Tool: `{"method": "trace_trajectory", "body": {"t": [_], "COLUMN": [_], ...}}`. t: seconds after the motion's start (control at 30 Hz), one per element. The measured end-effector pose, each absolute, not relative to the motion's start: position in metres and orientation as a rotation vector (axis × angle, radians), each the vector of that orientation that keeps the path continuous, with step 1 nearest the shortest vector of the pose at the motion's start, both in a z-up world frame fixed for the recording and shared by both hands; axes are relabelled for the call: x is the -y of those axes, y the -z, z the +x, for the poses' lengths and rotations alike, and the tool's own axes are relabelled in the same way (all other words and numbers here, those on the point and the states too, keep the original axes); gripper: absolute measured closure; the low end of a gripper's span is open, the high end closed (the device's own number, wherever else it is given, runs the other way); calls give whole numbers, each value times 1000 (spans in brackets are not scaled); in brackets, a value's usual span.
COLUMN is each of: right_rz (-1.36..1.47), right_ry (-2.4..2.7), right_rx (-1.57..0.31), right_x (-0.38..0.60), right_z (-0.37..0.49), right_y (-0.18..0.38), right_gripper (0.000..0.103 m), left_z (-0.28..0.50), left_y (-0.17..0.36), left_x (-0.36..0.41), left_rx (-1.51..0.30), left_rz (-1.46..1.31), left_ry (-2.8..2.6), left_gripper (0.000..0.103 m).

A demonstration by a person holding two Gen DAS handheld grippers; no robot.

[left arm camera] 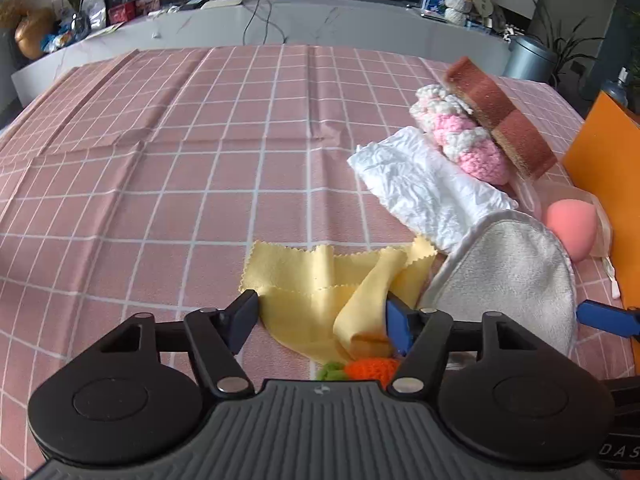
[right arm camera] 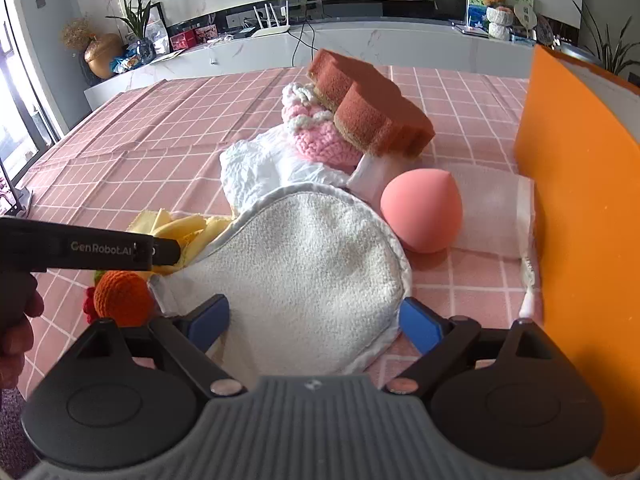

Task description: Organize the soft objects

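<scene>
The orange box [right arm camera: 584,240] stands as a tall wall at three o'clock of the pile, on the pink checked tablecloth [left arm camera: 160,160]; I judge it the likely place for the soft things.

Next in size, the white terry mitt [right arm camera: 304,272] lies flat straight ahead of the right gripper [right arm camera: 314,324], at twelve o'clock. Its long axis runs from the near edge up toward ten o'clock. The jaws are spread wide, one on each side of its near end, not yet pinching. The right hand is plainly the nearer to this piece and to the box.

The yellow cloth [left arm camera: 320,280] lies crumpled at twelve o'clock of the left gripper [left arm camera: 322,316], whose jaws are also spread, flanking the cloth without closing on it. Its long side runs across, nine to three.

Behind, toward one o'clock in the left view, sit the crinkled white cloth [left arm camera: 416,184], the brown sponge [left arm camera: 500,116] resting on the pink knit piece [left arm camera: 460,136], and the pink beauty sponge [right arm camera: 422,212]. The small orange crochet toy [right arm camera: 122,298] lies nearest, between the grippers.
</scene>
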State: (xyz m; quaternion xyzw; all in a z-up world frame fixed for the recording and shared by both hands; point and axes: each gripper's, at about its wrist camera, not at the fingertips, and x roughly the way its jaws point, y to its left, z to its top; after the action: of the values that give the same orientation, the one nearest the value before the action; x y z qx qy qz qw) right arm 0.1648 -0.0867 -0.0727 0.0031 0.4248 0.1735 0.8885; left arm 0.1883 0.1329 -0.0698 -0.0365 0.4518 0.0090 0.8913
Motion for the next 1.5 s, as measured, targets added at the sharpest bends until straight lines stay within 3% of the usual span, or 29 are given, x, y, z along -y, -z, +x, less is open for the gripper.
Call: {"method": "trace_trajectory", "body": {"t": [0.13,0.2,0.3,0.37,0.47,0.53,0.6,0.63,0.77,1.37,1.5], "right_rz": [-57,-124,-160,-173,-173,-181,-202,-208,-200,-146,-120], "right_ry": [-366,-343,-348,-352,-355,-374,-384,-384,-370,-329,-327], "right_rx": [-870,-852,-843,-843,-836,-828,-824,-821,-819,-789,-788], "right_x": [77,71,71,71,72,71,67,67,72,103,111], "right_z": [162,159,157,157,156,154,151,150,153,129,119], "right_y": [75,76,76,76,77,74,73,72,69,46,47], "right_gripper": [15,28,29,29,35,58,68,81,103,103,94], "left_z": [186,187,186,186,185,184,184,184,183,132,120], "left_y": [69,69,70,70,70,71,70,69,63,-7,-2], "left_x": [-129,-128,-129,-130,-131,-131,-130,-129,-127,-120,-109], "left_rx": [-905,-896,-886,-883,-876,-868,-865,-864,-844,-655,-676], "left_rz": [-90,-97,-108,-122,-150,-152,-158,-156,-153,-201,-222], "left_ry": [10,20,22,21,23,22,20,23,22,85,125], "left_gripper": [56,66,76,94,96,97,98,98,98,98,98]}}
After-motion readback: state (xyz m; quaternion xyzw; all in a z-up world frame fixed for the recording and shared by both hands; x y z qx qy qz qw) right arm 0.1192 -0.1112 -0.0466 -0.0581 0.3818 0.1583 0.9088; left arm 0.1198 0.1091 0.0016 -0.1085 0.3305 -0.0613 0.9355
